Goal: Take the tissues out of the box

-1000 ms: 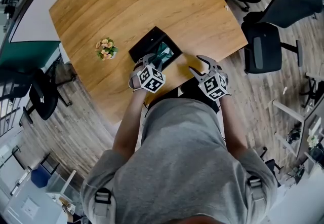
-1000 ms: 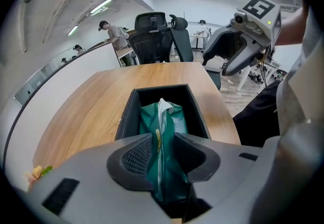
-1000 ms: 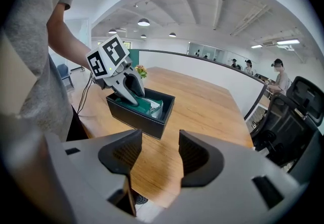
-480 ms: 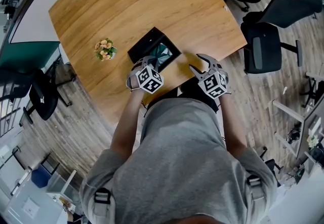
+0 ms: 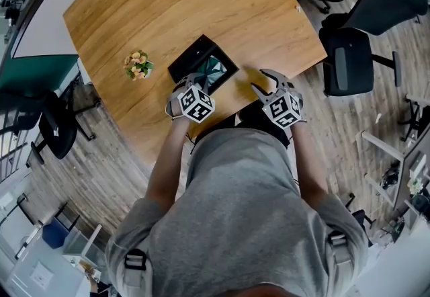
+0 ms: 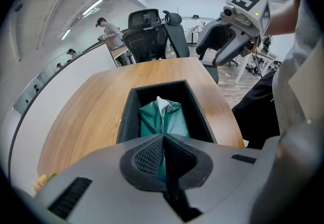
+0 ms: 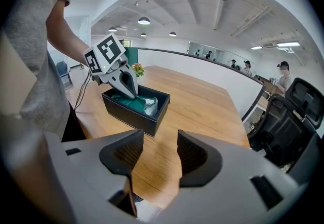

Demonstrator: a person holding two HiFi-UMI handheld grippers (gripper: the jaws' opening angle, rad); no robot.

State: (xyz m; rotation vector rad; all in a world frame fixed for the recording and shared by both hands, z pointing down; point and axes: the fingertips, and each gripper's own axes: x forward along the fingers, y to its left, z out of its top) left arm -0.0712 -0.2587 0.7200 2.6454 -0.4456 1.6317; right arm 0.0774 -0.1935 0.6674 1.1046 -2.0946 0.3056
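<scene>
While the left gripper [image 6: 163, 142] clamps the green tissue pack [image 6: 174, 116] inside the black box [image 6: 126, 115], the right gripper [image 7: 154, 154], jaws apart but just closing a little, hovers empty over the bench [image 7: 202, 101].

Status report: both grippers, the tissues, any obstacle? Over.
Left gripper shut on green plastic tissue pack inside black rectangular box. Right gripper open, nothing between jaws, just closing slightly. Small flower pot stands clear of box.

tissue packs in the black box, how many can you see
1. A green pack lies in the black box, its near end pinched in the left gripper. More could be hidden under it.
</scene>
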